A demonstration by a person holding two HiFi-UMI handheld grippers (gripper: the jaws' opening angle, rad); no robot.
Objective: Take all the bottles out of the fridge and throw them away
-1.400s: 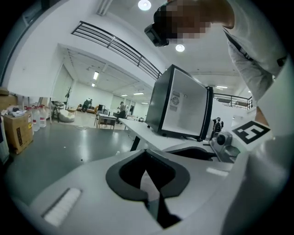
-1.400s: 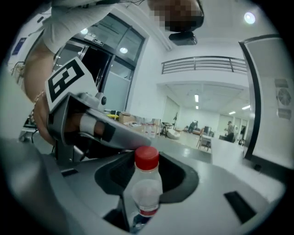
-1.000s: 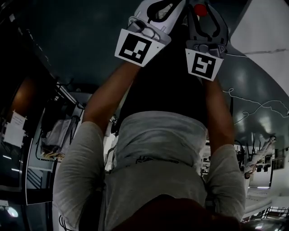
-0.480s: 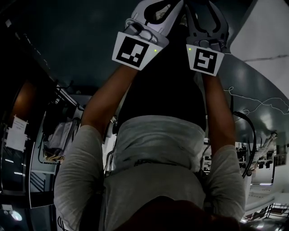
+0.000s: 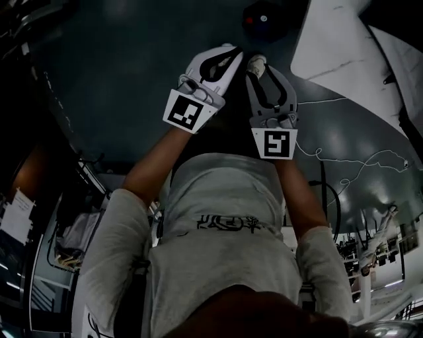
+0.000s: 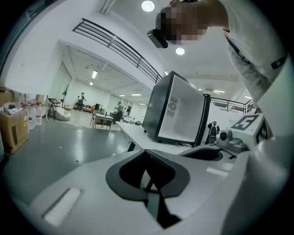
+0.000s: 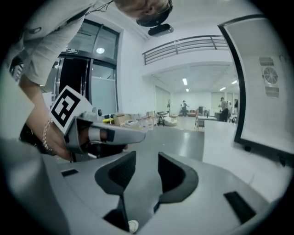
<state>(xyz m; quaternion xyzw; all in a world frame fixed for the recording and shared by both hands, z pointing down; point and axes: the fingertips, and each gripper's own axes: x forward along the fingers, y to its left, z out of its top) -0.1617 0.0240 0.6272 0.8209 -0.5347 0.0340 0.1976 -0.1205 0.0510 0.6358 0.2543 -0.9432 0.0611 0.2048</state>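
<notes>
While both sat cut off at the top edge of the head view a second ago, the left gripper point(image 5: 231, 51) and the right gripper point(image 5: 259, 66) now show whole. They are side by side, well inside the picture and beyond the person's shirt point(image 5: 225, 198). The left fingers point(image 6: 112, 179) are pressed together with nothing in them. The right fingers point(image 7: 117, 174) have just been closing a little, yet a clear gap remains and only floor shows through it. Neither hand carries anything, and no bottles appear in any view. That fits two stages: hands on their way to the fridge point(image 6: 181, 112) for one, or hands just rid of one. The fridge's inside is out of sight, so I cannot tell what it holds. Past the fingertips, on the floor, a dark round thing point(image 5: 264, 20) shows a red spot and a pale spot, too dim to name.

The fridge stands on a long white surface point(image 6: 138, 137), ahead of the left gripper and off to the right gripper's right. Far to the fridge's left, a cardboard box point(image 6: 11, 131) sits on the glossy grey floor point(image 6: 55, 147). Nearer the fridge, distant people and furniture fill an open hall. Above it a railing point(image 6: 119, 48) runs under round ceiling lights point(image 6: 148, 5).
</notes>
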